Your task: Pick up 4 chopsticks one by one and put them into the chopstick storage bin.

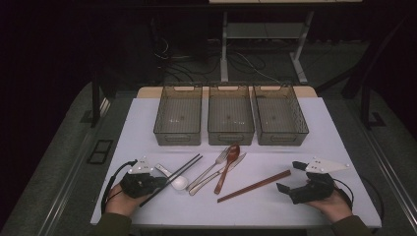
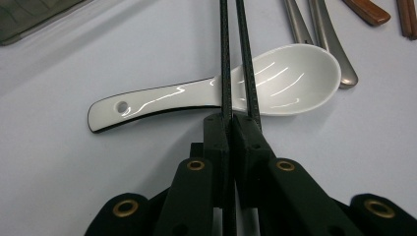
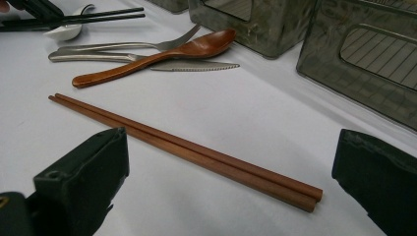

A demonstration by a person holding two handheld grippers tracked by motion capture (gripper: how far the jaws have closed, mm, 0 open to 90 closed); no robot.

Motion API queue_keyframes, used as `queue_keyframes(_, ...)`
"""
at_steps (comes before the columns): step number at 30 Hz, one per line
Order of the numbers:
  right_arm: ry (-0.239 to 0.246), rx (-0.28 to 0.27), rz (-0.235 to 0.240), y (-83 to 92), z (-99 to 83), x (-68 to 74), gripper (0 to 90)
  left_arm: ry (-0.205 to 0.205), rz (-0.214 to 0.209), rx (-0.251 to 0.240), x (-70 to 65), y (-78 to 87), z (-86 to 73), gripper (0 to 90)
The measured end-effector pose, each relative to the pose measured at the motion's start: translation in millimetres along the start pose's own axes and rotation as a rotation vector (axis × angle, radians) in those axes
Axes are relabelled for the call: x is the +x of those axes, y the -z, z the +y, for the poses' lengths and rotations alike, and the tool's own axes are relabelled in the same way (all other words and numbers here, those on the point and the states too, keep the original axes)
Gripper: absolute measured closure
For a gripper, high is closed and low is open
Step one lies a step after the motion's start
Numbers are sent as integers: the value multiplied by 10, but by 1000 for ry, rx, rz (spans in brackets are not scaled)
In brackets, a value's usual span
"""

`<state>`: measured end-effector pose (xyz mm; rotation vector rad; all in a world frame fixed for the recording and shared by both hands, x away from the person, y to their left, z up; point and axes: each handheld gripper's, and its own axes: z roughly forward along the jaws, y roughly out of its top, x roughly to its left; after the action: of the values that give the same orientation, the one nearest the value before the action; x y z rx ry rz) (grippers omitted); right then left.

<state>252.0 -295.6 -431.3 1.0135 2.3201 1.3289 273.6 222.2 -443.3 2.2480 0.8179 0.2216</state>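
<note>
Grasping step: left gripper [image 2: 230,129] pinches black chopsticks [image 2: 236,59] lying over the white soup spoon [image 2: 231,88] near the table's front-left edge; right gripper [image 3: 231,167] hangs spread beside the wooden chopsticks [image 3: 187,150]. Next, lift toward a bin [image 1: 178,115].

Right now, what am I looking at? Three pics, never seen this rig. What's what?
No robot here: a person at a table holds a hand-operated two-jaw gripper in each hand. The high view looks down from above; the other two pictures come from a camera riding on each gripper.

The left gripper is shut on a pair of black chopsticks, which cross over a white ceramic spoon. The right gripper is open, jaws either side of a pair of brown wooden chopsticks without touching them.

Also on the table: a metal fork, a knife, a wooden spoon, and three empty bins in a row at the back.
</note>
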Motion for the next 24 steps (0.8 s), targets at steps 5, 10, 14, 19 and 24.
queue_keyframes(5, 2, -1, 0, 1, 0, 1, 9, 8, -12, -6, 12, 11, 1, 844)
queue_keyframes(10, -1, 3, 1, -6, -1, -1, 8, 12, -9, -27, 9, 18, 2, 845)
queue_keyframes(14, 0, 4, 2, -4, 0, 3, 8, 9, -8, -40, 11, 47, 11, 848)
queue_keyframes(19, 1, 0, 1, 10, -4, 14, 9, 8, 7, -62, -8, 66, 23, 848)
queue_keyframes(24, 5, 0, 6, 1, -1, 14, 8, 28, 13, -68, 2, 82, 30, 850)
